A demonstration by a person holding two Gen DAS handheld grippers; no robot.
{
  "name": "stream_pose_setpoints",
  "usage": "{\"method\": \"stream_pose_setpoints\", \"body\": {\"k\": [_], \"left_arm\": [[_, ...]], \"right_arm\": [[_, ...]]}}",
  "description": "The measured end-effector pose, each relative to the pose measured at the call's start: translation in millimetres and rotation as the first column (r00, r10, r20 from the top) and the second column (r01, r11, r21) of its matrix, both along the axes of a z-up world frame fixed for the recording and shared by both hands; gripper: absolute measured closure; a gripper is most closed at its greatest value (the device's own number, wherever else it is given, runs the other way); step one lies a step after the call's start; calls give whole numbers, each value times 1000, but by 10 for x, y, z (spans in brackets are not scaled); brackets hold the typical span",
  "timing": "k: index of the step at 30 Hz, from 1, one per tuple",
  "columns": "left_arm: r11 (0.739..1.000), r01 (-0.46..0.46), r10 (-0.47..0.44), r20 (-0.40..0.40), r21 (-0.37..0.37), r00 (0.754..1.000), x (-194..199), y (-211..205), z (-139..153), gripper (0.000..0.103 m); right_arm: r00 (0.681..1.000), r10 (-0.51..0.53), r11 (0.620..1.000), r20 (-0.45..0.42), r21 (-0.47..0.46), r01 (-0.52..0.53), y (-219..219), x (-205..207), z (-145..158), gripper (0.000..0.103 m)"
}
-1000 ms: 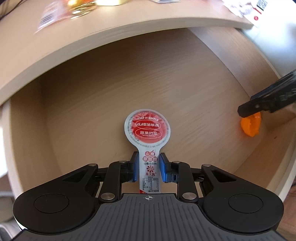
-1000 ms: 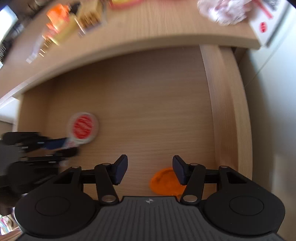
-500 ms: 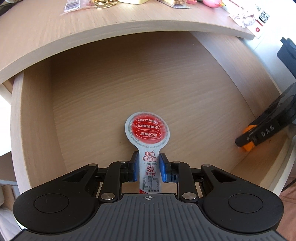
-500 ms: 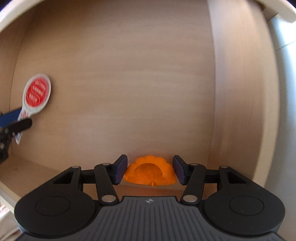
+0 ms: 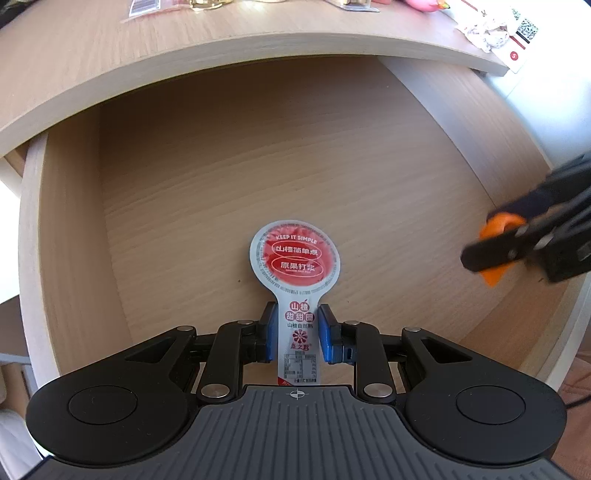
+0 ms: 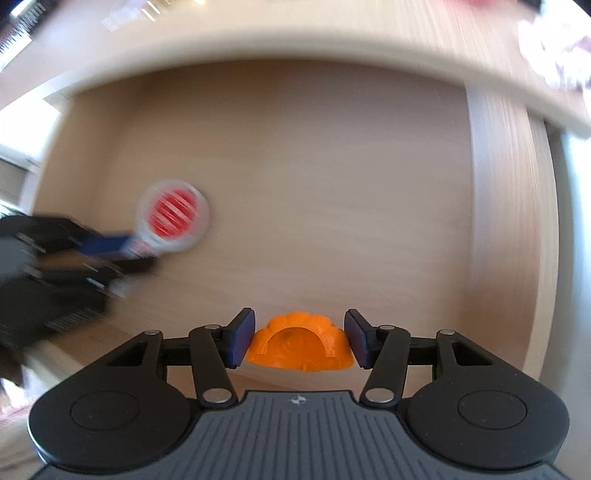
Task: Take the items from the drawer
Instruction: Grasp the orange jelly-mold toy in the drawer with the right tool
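A lollipop-shaped snack packet with a round red top and a white stem is held just above the wooden drawer's floor. My left gripper is shut on its stem. An orange half-round scalloped piece sits between the blue pads of my right gripper, which press on both its sides. It stays sharp while the background blurs. In the left wrist view the right gripper holds the orange piece near the drawer's right wall. The right wrist view shows the packet blurred.
The drawer's left wall and right wall bound the space. The tabletop's edge overhangs the back of the drawer. On the tabletop lie several packets, a crumpled white wrapper and a white card.
My right gripper went down around the orange piece and now moves up and back with it. The left gripper has risen a little with the packet.
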State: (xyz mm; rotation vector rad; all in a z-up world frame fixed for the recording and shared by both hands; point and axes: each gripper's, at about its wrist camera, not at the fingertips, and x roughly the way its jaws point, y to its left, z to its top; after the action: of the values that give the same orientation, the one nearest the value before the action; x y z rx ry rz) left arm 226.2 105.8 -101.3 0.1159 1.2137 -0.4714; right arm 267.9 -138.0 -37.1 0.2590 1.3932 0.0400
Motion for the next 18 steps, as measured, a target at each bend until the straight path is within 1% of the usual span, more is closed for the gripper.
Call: {"method": "stream_pose_setpoints", "body": {"k": [2, 4, 8, 9, 10, 11, 14, 16, 18], "left_arm": [[1000, -3, 3, 11, 1, 1000, -29, -10, 1, 77], [1000, 0, 0, 30, -5, 1000, -62, 10, 38, 78], [999, -12, 16, 81, -42, 997, -111, 97, 193, 80], [999, -11, 15, 97, -51, 995, -118, 109, 254, 82], [998, -9, 16, 115, -55, 993, -125, 117, 325, 93], [998, -15, 23, 136, -60, 990, -129, 127, 410, 94], [995, -32, 52, 219, -93, 974, -135, 165, 724, 94], [994, -38, 65, 268, -104, 961, -120, 186, 898, 94], [993, -57, 84, 282, -105, 956, -69, 223, 987, 94]], "right_arm": [[998, -13, 999, 67, 41, 11, -43, -63, 168, 50], [991, -26, 997, 128, 69, 17, 22, -13, 352, 50], [967, -78, 995, 241, 72, 62, -43, 27, 633, 50], [960, -92, 994, 263, 73, 76, -83, 33, 685, 50], [953, -104, 994, 284, 74, 87, -134, 29, 718, 50], [946, -111, 993, 303, 65, 96, -178, 44, 715, 50], [934, -120, 993, 335, 23, 119, -326, 44, 771, 49], [927, -146, 989, 346, 22, 148, -412, 24, 783, 49], [917, -179, 983, 355, 31, 180, -431, 29, 752, 49]]}}
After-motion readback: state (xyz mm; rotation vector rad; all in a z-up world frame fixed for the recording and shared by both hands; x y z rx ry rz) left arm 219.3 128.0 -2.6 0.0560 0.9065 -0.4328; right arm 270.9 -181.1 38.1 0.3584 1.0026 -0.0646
